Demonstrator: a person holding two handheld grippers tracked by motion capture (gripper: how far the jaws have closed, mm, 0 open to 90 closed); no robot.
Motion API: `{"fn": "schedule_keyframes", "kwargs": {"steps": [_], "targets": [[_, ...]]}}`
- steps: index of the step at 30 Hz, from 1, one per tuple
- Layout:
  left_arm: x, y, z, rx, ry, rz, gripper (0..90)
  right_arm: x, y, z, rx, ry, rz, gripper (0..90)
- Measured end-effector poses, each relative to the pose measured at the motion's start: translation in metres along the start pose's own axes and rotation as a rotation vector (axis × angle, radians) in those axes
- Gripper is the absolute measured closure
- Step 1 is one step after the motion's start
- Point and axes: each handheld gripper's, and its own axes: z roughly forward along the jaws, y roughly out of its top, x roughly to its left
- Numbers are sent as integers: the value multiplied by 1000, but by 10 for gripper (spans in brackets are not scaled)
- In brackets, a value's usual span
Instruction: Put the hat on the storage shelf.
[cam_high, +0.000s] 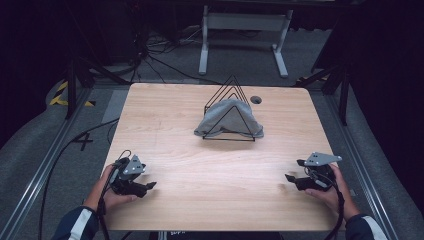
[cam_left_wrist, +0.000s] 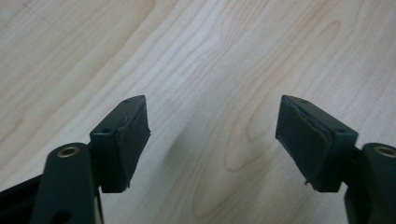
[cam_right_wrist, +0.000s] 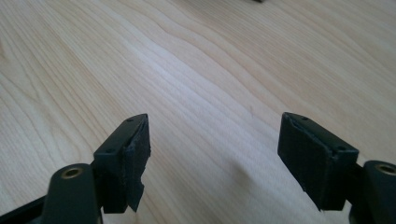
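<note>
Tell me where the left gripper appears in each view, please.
High view: the left gripper is at lower left, low over the table, jaws open and pointing toward the middle.
Left gripper view: its own two jaws rise from the bottom corners, open, with nothing between them.
Right gripper view: I cannot find it there.
Shared landmark: the light wood grain of the table.

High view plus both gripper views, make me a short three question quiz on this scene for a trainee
1. True or false: the grey cloth lies draped in the black wire rack.
2. Which gripper holds something? A) left gripper B) right gripper C) neither
3. Fill in: the rack stands toward the ___ edge of the wooden table, across from the person.

Key:
1. True.
2. C; in both gripper views the jaws stand apart over bare wood.
3. Far.
</note>
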Motion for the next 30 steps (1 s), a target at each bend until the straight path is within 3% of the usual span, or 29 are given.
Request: {"fn": "schedule_keyframes", "kwargs": {"steps": [6,8,14,16,30], "targets": [[-5,-17,-2,-8,-16,-23,216,0,-23,-3,1,-13,73,247],[-7,-22,-1,-19,-15,-30,215,0,-26,-3,7,-19,74,243],[-8,-37,-3,-67,-37,-105,203,1,-43,-8,-38,-33,144,219],[-9,-41,-2,-99,-26,-117,190,2,-46,-10,-44,-42,150,219],[-9,-42,-3,-90,-16,-128,170,0,-47,-10,-41,-62,175,205]]}}
